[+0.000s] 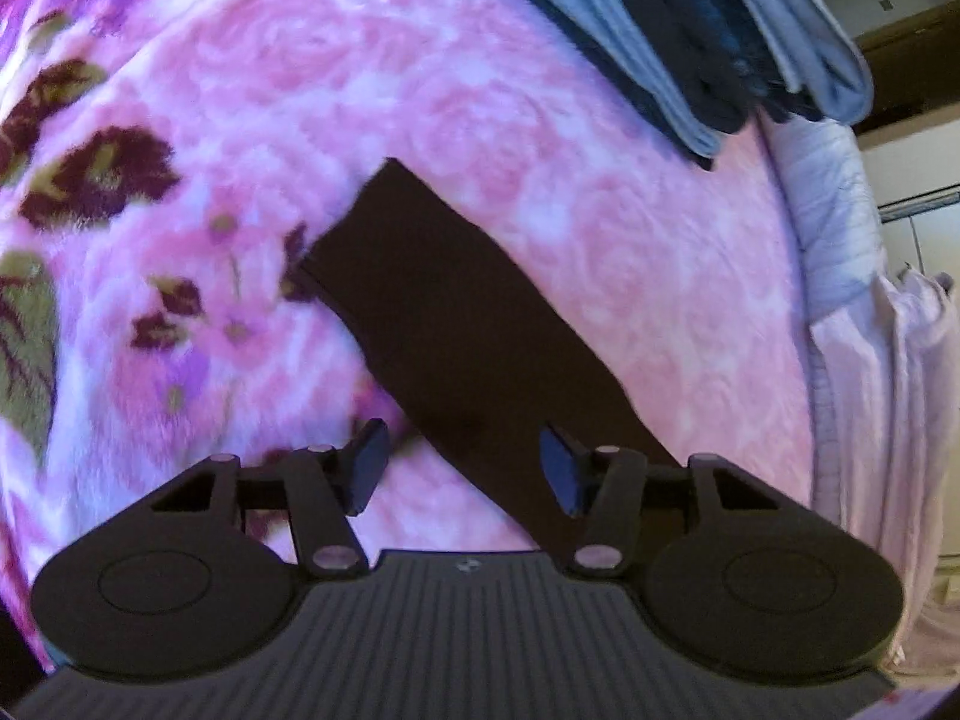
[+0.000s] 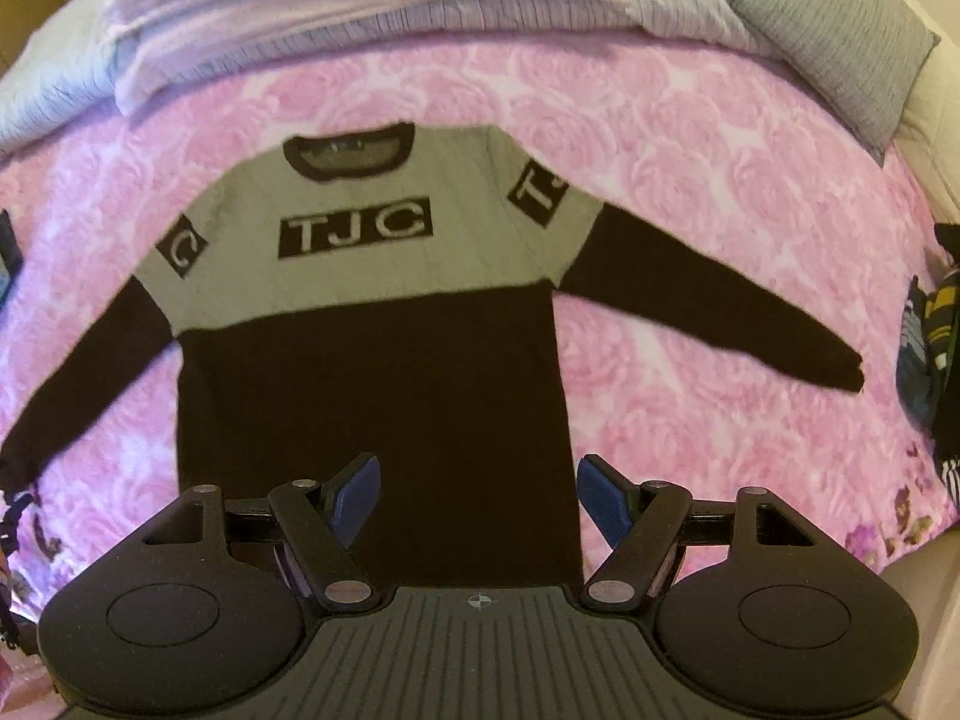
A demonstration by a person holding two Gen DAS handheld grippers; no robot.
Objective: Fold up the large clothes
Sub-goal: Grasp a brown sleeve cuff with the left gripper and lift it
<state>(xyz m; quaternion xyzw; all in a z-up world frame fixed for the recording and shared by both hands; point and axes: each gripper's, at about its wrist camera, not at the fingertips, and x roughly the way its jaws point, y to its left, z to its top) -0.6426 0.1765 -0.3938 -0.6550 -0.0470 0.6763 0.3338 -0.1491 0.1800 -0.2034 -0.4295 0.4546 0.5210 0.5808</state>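
Observation:
A black and grey sweater with "TJC" on the chest lies flat, front up, on a pink rose-patterned blanket, both sleeves spread out. My right gripper hovers open over the sweater's lower hem, with nothing between its blue pads. In the left wrist view one black sleeve runs diagonally across the blanket. My left gripper stands open just above the sleeve's near part. The sleeve passes under its right finger, and the pads do not press on the cloth.
A stack of folded blue, grey and dark clothes sits at the blanket's far edge. Pale lilac bedding hangs off the side. Folded lilac covers and a grey pillow lie behind the sweater. Dark clothes are heaped at the right.

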